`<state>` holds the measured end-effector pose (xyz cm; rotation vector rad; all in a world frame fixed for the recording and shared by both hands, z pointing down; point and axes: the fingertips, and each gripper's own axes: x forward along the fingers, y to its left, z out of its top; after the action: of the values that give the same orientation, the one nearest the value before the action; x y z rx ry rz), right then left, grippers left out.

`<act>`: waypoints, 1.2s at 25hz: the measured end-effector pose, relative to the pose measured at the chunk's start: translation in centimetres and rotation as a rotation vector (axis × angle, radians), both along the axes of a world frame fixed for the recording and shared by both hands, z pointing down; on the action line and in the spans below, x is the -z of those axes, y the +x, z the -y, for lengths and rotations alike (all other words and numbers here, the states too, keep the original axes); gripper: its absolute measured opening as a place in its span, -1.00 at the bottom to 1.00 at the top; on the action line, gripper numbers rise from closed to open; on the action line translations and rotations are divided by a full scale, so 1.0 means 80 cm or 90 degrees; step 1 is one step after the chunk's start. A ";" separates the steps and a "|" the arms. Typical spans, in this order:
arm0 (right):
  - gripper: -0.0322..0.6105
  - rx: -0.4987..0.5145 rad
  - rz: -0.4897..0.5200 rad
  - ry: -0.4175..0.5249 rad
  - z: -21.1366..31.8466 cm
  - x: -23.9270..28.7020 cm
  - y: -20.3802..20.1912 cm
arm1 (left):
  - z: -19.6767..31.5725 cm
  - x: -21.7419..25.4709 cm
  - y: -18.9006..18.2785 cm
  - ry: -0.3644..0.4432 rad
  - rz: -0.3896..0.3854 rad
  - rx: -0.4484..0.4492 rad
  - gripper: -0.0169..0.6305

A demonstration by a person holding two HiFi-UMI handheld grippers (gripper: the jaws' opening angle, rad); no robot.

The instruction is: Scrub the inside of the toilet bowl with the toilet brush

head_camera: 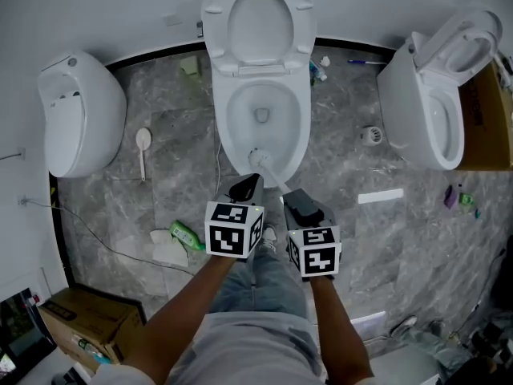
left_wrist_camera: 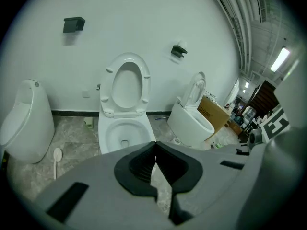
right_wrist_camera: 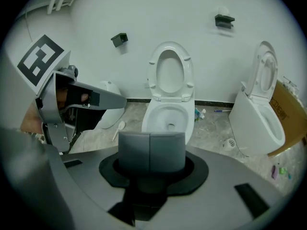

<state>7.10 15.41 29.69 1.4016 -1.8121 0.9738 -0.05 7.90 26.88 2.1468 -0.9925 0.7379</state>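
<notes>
The white toilet (head_camera: 260, 95) stands with lid and seat raised, also seen in the left gripper view (left_wrist_camera: 125, 128) and the right gripper view (right_wrist_camera: 169, 114). The toilet brush (head_camera: 260, 160) has its white head just inside the bowl's near rim. Its handle slants down-right to my right gripper (head_camera: 292, 201), which is shut on it. That gripper's own view shows only its closed pads (right_wrist_camera: 151, 150), with the brush hidden behind them. My left gripper (head_camera: 248, 186) is beside it to the left, over the floor before the bowl. It is shut with nothing held (left_wrist_camera: 156, 150).
A white closed fixture (head_camera: 80, 115) stands at left, a second open toilet (head_camera: 437, 107) at right beside a cardboard box (head_camera: 490, 119). On the floor lie a white scoop (head_camera: 143, 147), green bottle (head_camera: 186, 235), tissue (head_camera: 168, 249), drain (head_camera: 370, 135) and cable (head_camera: 88, 231).
</notes>
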 end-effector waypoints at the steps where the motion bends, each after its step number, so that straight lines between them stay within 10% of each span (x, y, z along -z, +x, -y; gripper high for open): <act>1: -0.43 0.003 -0.001 -0.005 0.008 -0.008 -0.003 | 0.009 -0.007 0.000 -0.004 -0.001 -0.003 -0.93; 30: -0.43 0.068 -0.005 -0.028 0.186 -0.164 -0.067 | 0.165 -0.173 -0.045 -0.075 -0.006 0.005 -0.93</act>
<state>1.75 0.54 42.85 1.2669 -1.8286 0.9470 -3.62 -5.27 40.76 2.0429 -0.9284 0.7630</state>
